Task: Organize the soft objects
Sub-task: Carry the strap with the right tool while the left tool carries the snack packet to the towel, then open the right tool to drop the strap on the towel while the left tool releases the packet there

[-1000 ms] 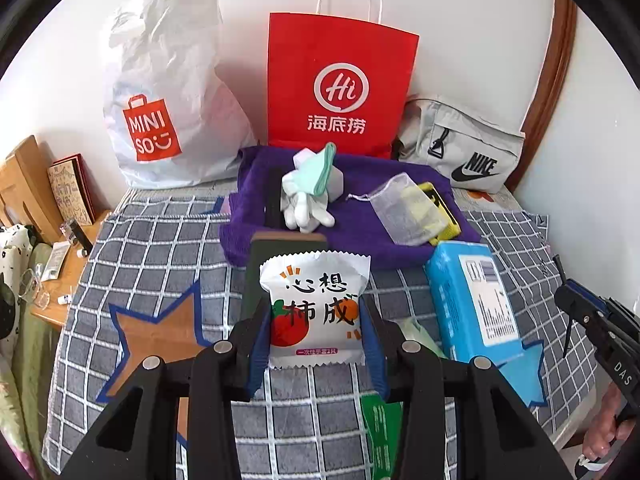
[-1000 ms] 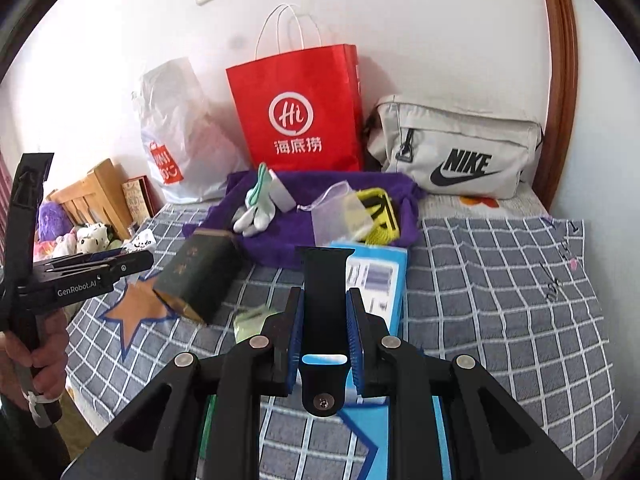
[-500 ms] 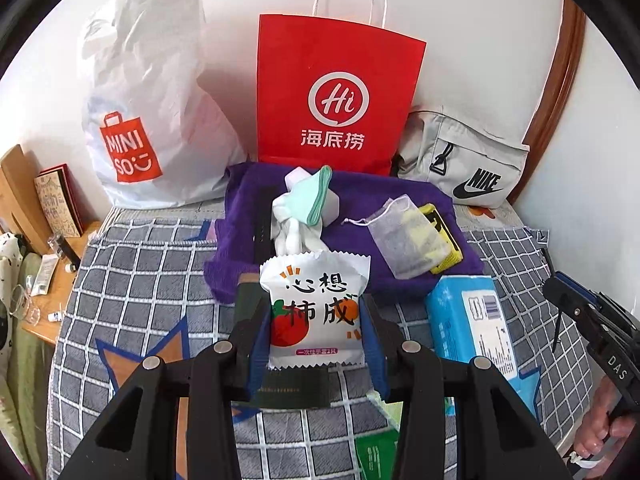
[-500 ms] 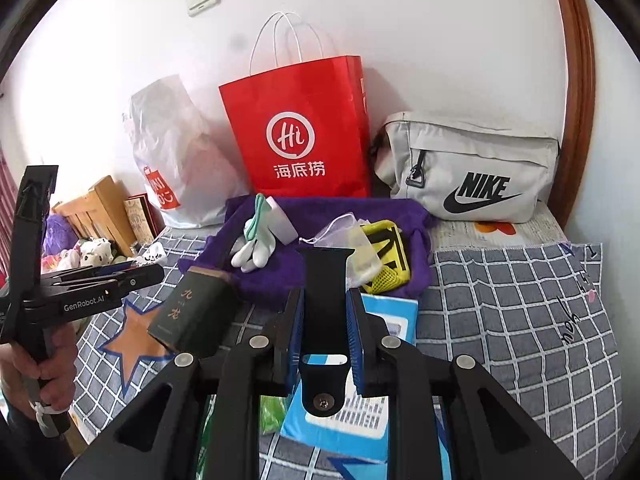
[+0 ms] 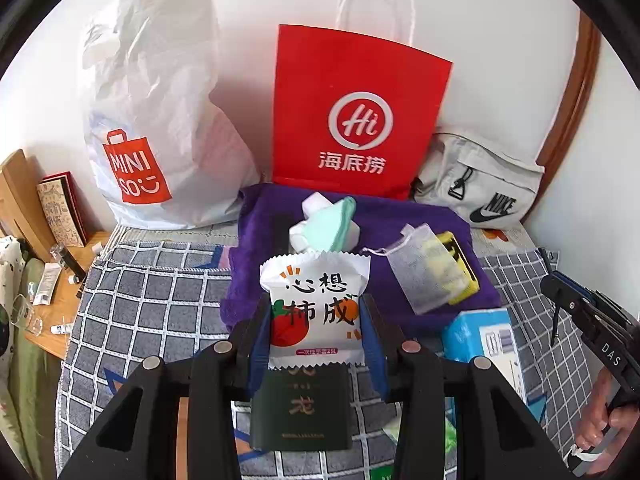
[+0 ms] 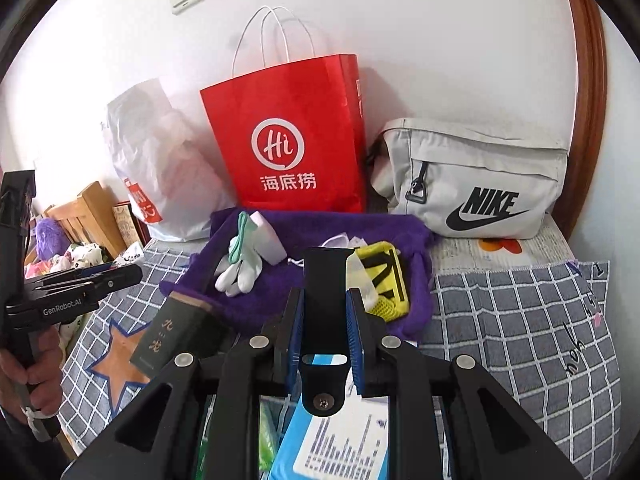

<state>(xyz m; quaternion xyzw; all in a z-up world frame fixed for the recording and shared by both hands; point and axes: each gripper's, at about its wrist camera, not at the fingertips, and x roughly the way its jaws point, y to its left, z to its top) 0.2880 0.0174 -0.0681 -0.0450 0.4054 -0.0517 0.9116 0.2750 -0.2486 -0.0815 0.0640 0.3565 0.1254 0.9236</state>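
Am gripping snack packet (image 5: 316,312) in left gripper (image 5: 316,344) jaws, black strap (image 6: 324,300) in right gripper (image 6: 324,344) jaws. Purple towel (image 5: 400,224) is holding several items; blue pack (image 5: 484,336), dark box (image 6: 172,336) are remaining on bed (image 6: 520,320).

Two close wrist views angled down, both toward red bag (image 5: 360,112) (image 6: 288,136).

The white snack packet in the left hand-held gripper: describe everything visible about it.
The snack packet is a small white, slightly puffy plastic pouch with crimped zigzag edges, black Chinese characters and red-orange persimmon artwork. It stands upright, front to the camera, pinched at both sides by the left hand-held gripper, held above the checked bedspread.
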